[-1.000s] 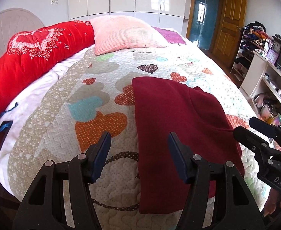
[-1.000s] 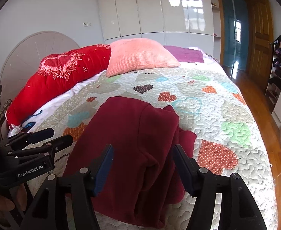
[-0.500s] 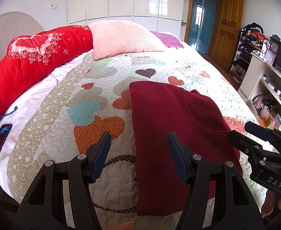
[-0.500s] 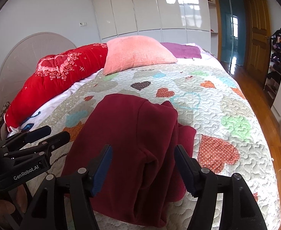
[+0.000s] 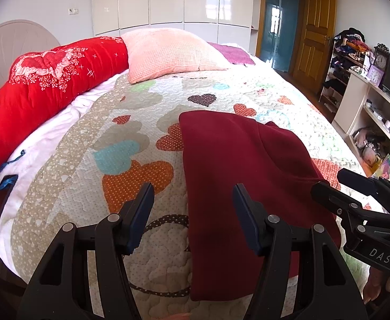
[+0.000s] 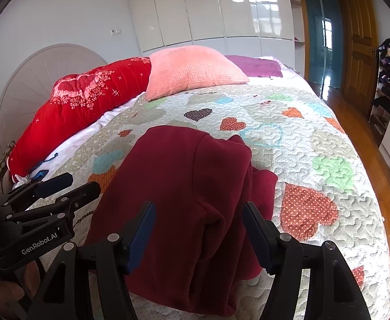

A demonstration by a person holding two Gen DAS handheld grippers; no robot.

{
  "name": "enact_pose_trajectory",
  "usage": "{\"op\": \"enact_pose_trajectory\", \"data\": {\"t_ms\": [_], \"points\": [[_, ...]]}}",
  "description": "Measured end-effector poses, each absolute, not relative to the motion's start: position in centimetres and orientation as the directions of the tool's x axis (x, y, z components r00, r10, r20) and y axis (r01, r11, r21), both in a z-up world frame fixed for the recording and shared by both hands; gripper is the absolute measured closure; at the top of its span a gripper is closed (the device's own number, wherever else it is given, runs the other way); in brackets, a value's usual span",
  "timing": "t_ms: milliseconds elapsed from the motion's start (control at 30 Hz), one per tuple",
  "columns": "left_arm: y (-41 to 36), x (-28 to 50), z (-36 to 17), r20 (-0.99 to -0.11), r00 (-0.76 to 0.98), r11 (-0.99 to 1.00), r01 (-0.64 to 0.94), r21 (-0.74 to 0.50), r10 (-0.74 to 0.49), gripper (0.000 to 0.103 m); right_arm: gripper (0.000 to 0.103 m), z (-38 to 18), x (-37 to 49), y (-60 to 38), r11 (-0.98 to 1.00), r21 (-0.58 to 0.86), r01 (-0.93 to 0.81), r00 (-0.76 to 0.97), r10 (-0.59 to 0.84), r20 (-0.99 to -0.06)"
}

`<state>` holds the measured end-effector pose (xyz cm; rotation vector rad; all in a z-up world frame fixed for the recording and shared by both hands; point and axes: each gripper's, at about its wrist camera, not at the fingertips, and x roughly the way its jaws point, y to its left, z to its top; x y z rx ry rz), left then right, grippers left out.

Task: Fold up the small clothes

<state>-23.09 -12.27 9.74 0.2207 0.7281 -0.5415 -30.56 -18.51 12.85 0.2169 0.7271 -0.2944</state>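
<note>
Bed, heart-print quilt (image 5: 131,186) — broad and flat, bare on every side of the garment; plenty of open room toward the pillows and toward the left edge.

Red bolster (image 5: 48,80) and pink pillow (image 5: 168,50) — along the head of the bed, well apart from the work.

Maroon garment (image 5: 235,160) — near the foot edge, lying lengthwise. Left border straight and clean in the left view; right side bunched, a loose flap (image 6: 261,184) spilling past the main panel in the right view. Same lie as a second ago, no new crease, only a slight shift of view as both tools ease back and lift. Judged: one lengthwise fold laid and let go, right flap not yet tidied, cross fold to come.

Right gripper (image 6: 197,224) — spread wide, empty, hovering over the garment's near right portion.

Left gripper (image 5: 192,208) — spread wide, empty, straddling the garment's left border above the quilt.

Phone (image 5: 0,200) — at the far left edge on the white sheet, clear of any likely path.
</note>
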Motion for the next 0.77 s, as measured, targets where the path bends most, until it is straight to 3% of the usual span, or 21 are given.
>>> {"op": "enact_pose_trajectory", "data": {"t_ms": [767], "points": [[-11.88,-22.37,9.79,-0.661,0.631,0.844,0.536,-0.005,-0.405,0.042,0.038,12.22,-30.04,-18.72,0.943,0.098,0.317,0.701,-0.163,-0.694]]}}
